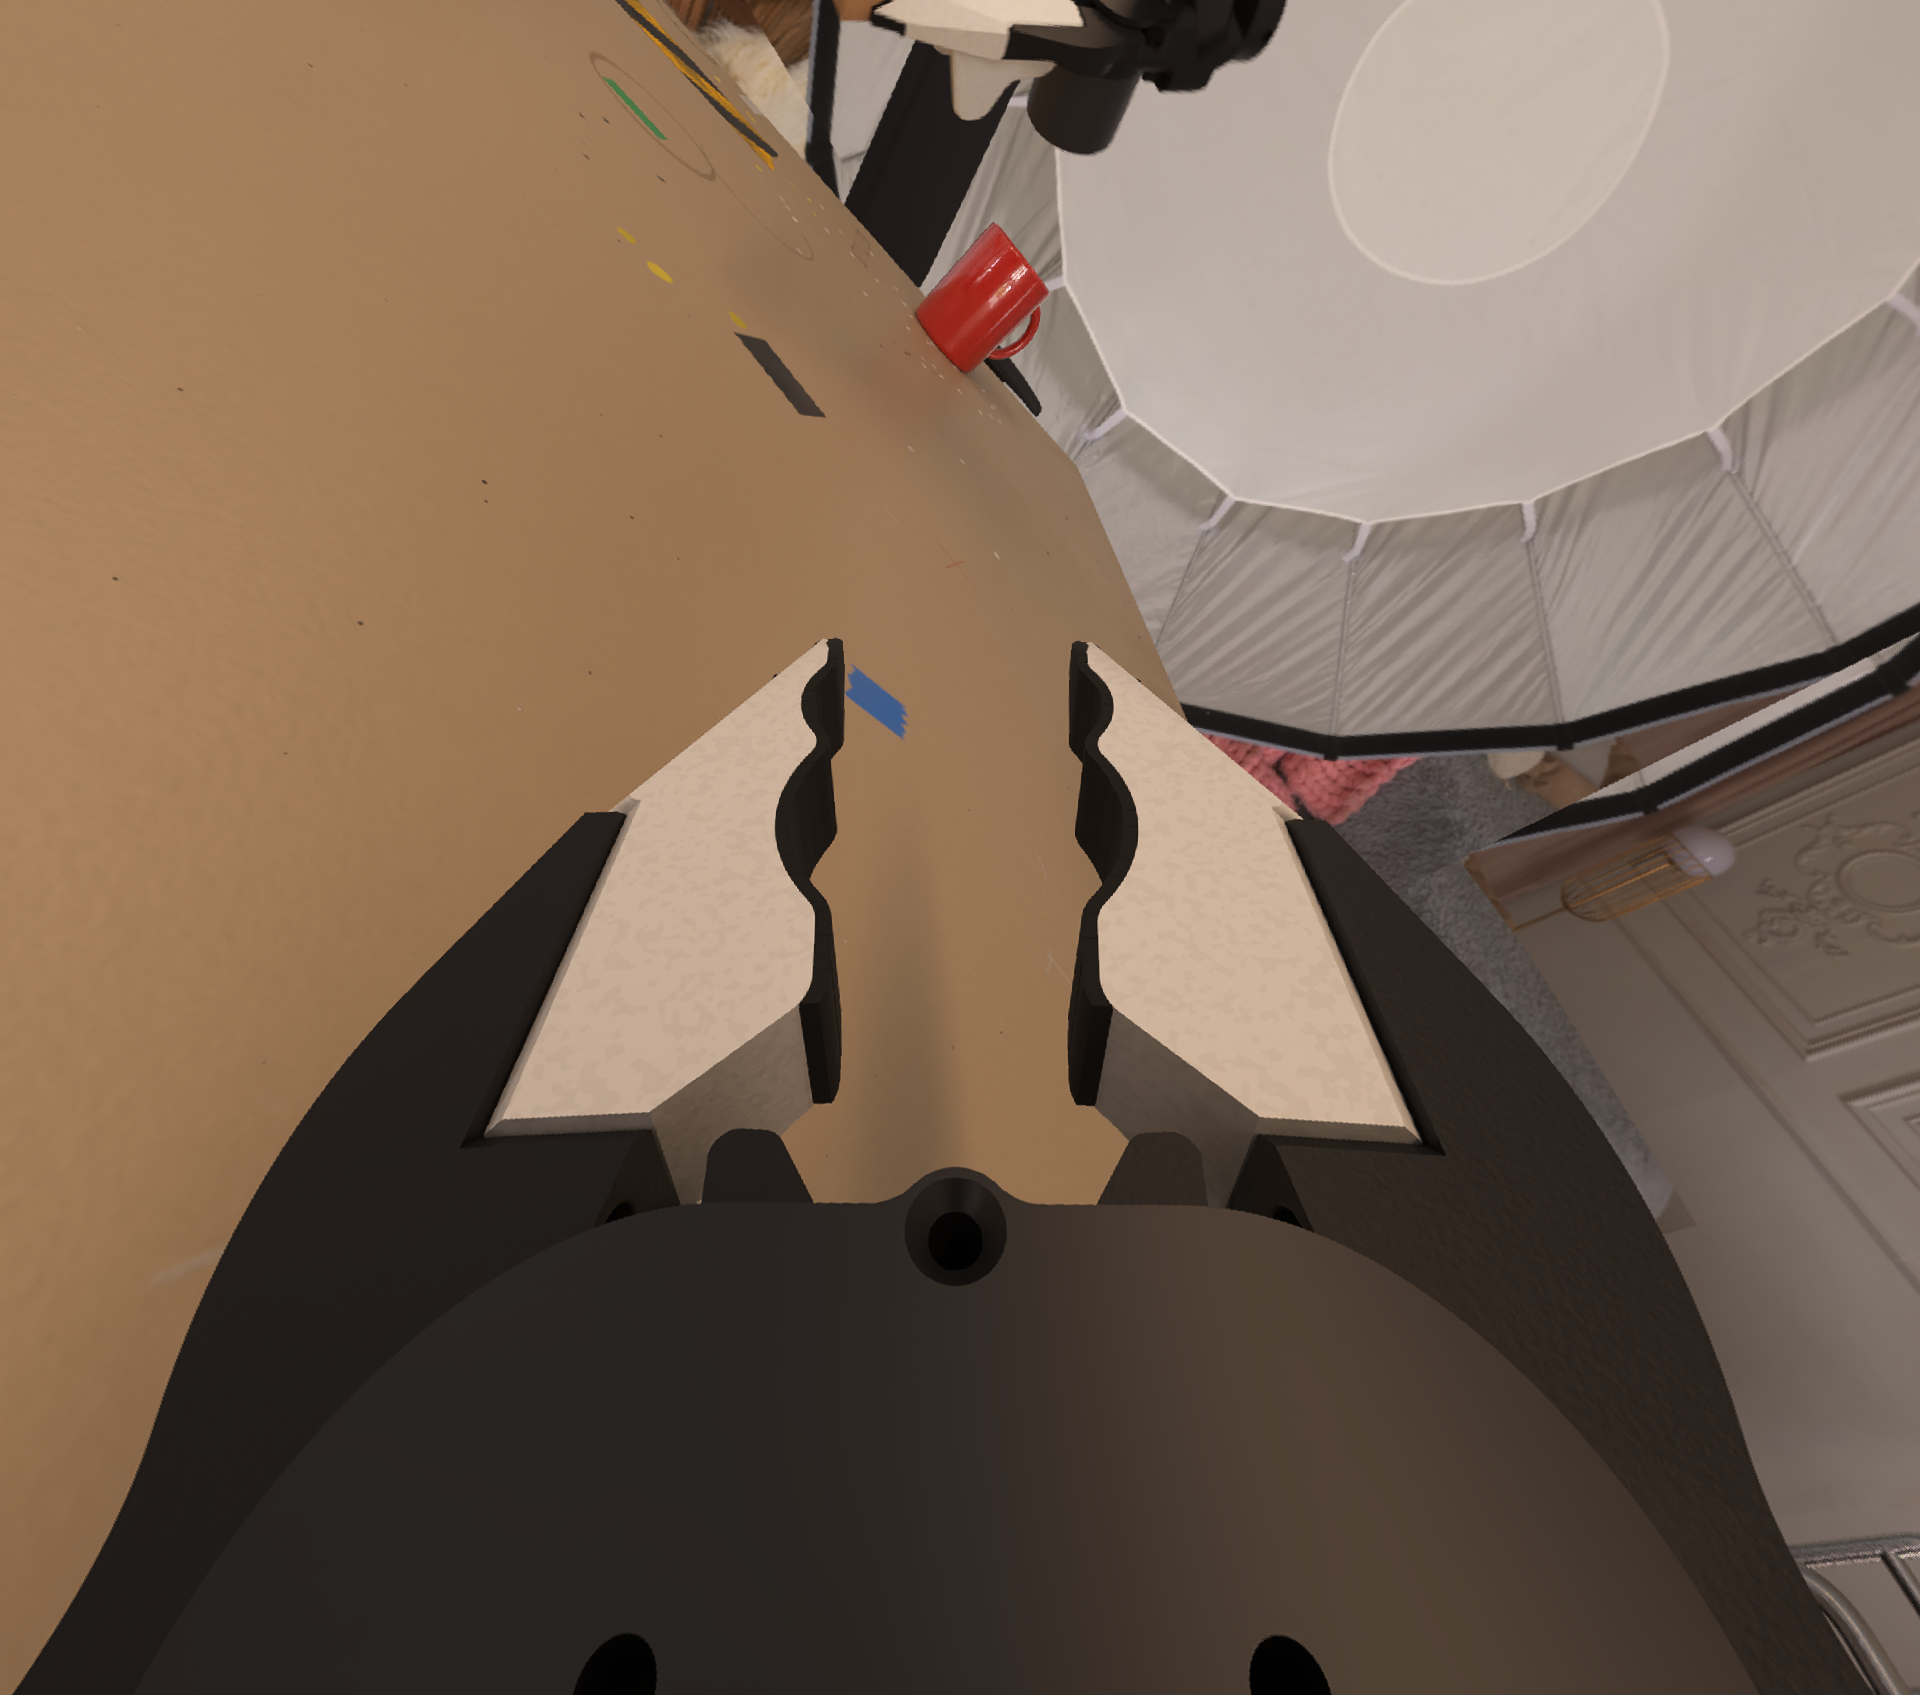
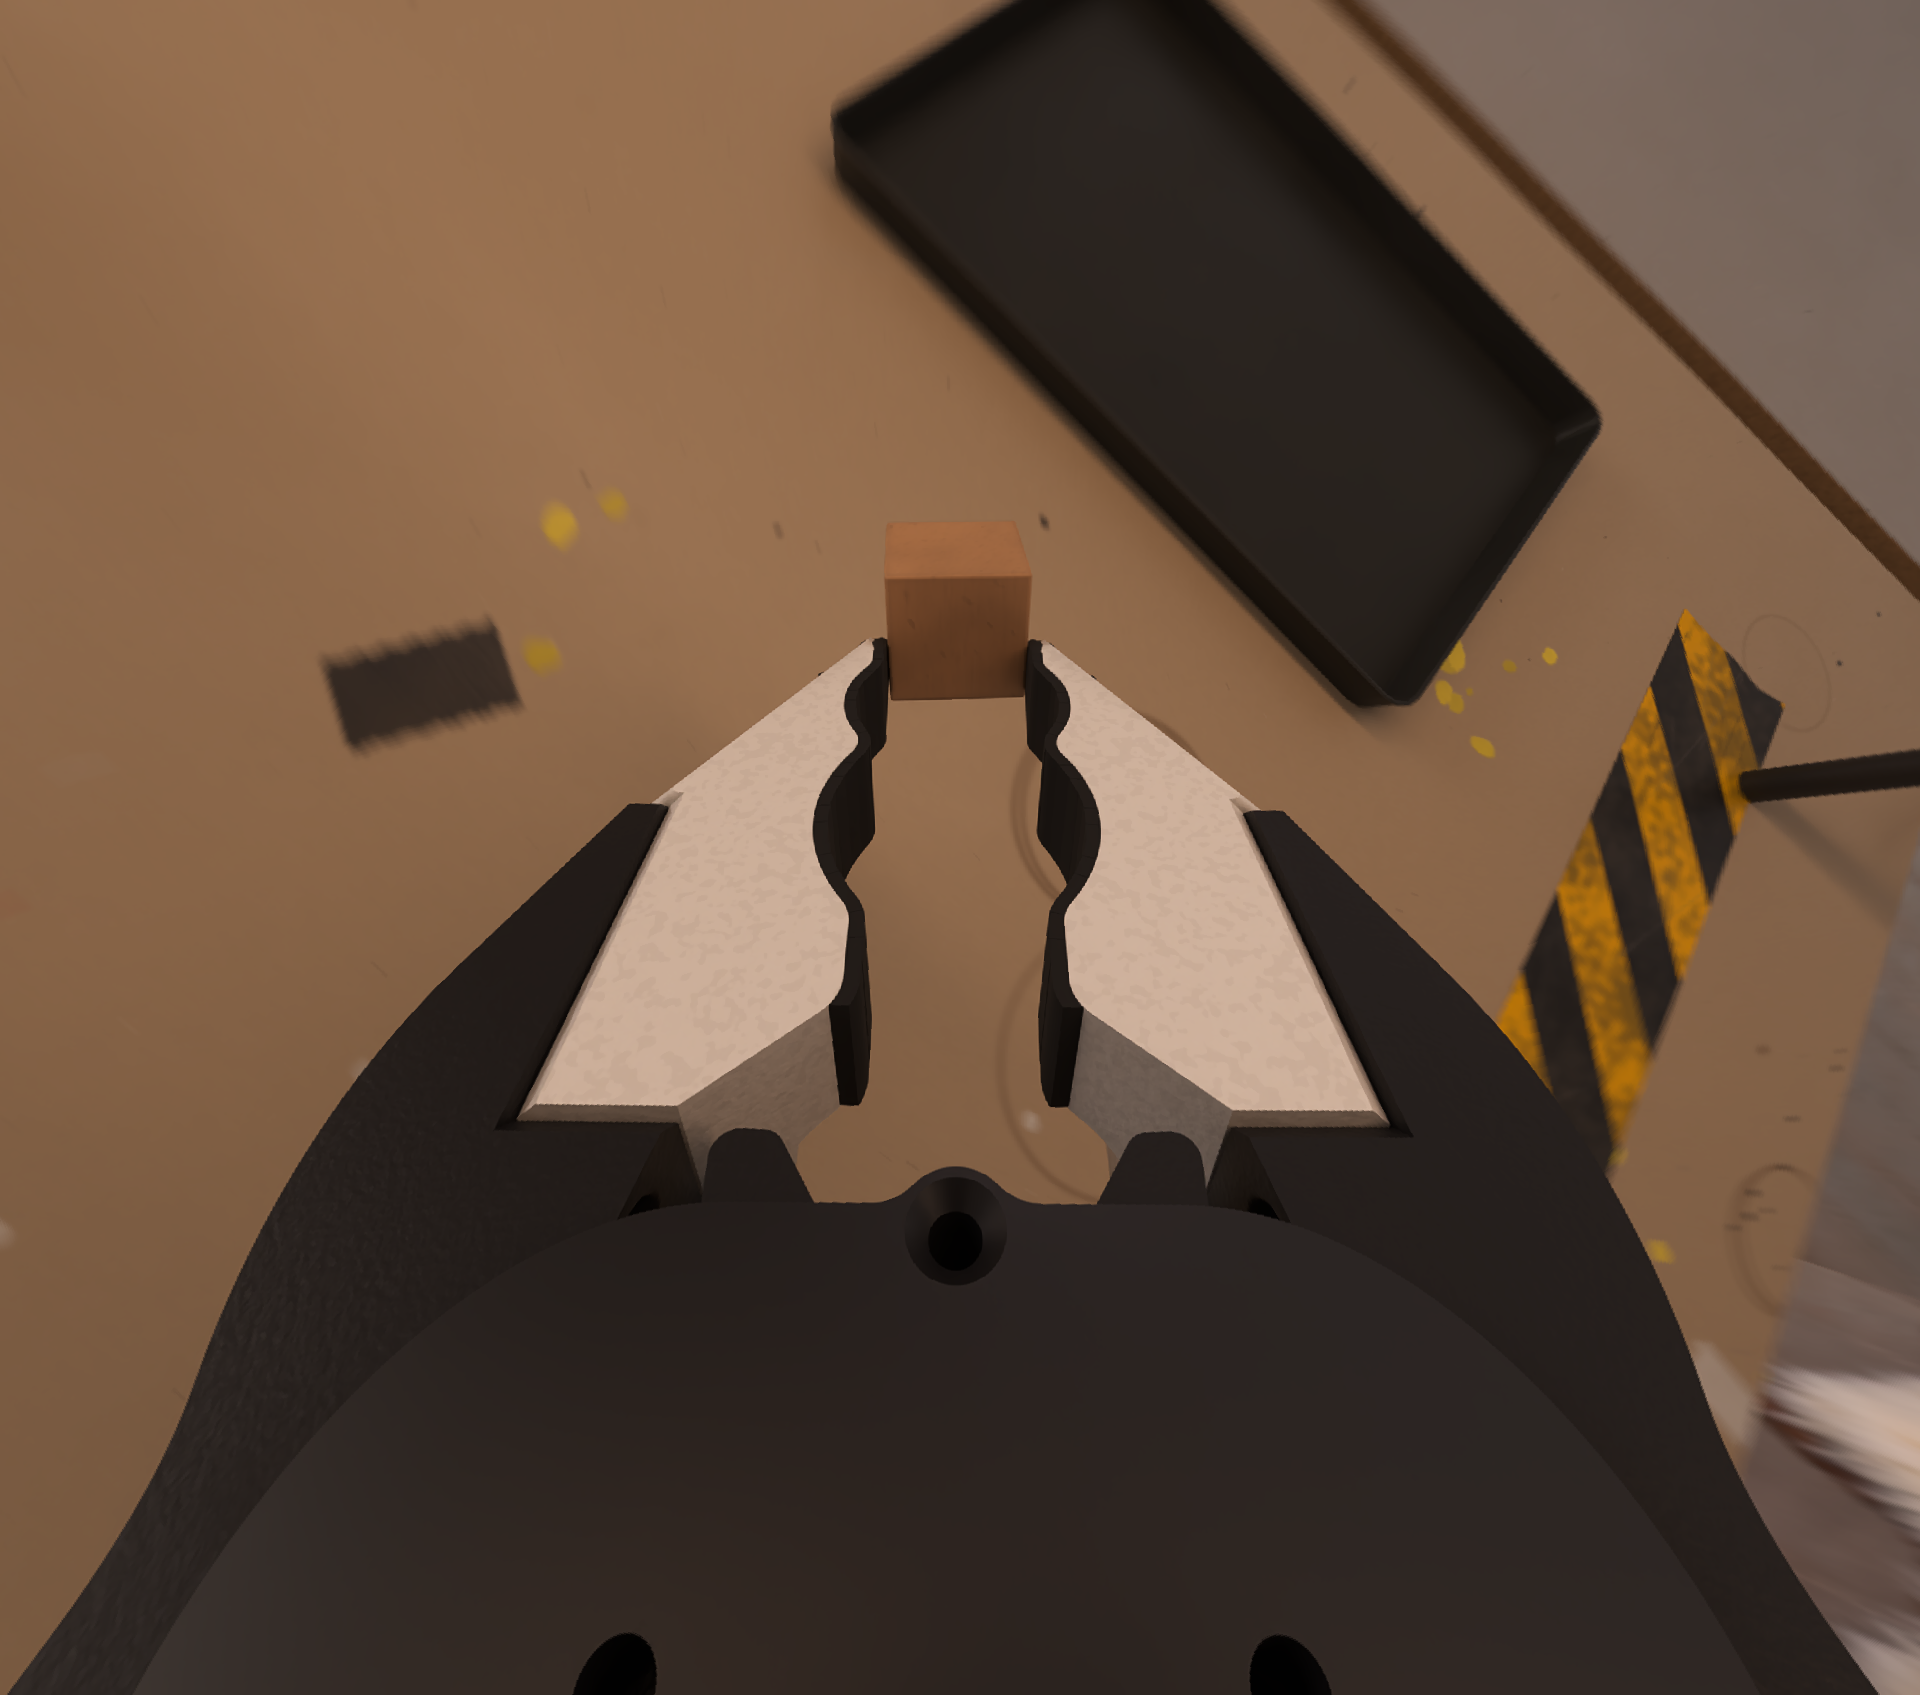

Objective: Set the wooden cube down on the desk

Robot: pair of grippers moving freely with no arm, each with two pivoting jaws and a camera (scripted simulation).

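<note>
My right gripper (image 2: 956,669) has its fingertips clamped on the wooden cube (image 2: 956,611), which I hold above the desk (image 2: 312,243), clear of the surface. Past the cube, to the far right, a shallow black tray (image 2: 1226,295) lies flat on the tan, paint-flecked top; a black and yellow striped tape strip (image 2: 1631,866) runs near the right edge, and a dark rectangular patch (image 2: 421,684) sits to the left. My left gripper (image 1: 956,669) hangs with its fingers apart and nothing between them, a scrap of blue tape (image 1: 878,700) on the desk just beyond. Farther off a red mug (image 1: 982,300) stands at the desk's edge, with pale tent-like fabric walls (image 1: 1507,398) behind. The cube is small, plain, light orange-brown, with crisp edges.
</note>
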